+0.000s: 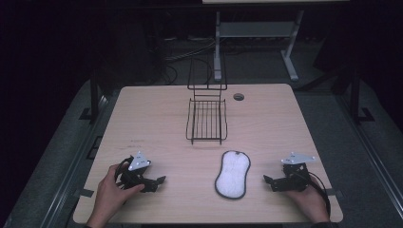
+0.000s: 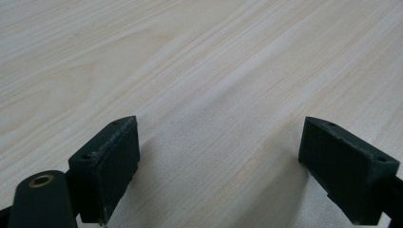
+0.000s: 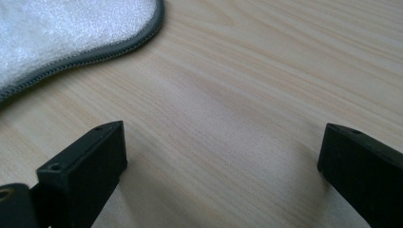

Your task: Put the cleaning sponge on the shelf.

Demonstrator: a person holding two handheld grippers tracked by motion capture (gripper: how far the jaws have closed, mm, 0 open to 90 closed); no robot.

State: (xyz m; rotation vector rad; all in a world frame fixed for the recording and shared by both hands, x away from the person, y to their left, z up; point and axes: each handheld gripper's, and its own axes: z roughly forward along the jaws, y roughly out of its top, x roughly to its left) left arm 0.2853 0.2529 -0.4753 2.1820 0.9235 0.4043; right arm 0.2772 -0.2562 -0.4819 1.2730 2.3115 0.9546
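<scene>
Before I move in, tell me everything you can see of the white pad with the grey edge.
The white pad lies flat on the wooden table, near the front edge and right of centre, just in front of the wire rack and apart from it. It is long with rounded ends and a narrower waist, fluffy white cloth by its look, bound in stitched grey trim. Nothing touches it but the table. The right hand-held gripper stands open beside it, pointing toward it.
</scene>
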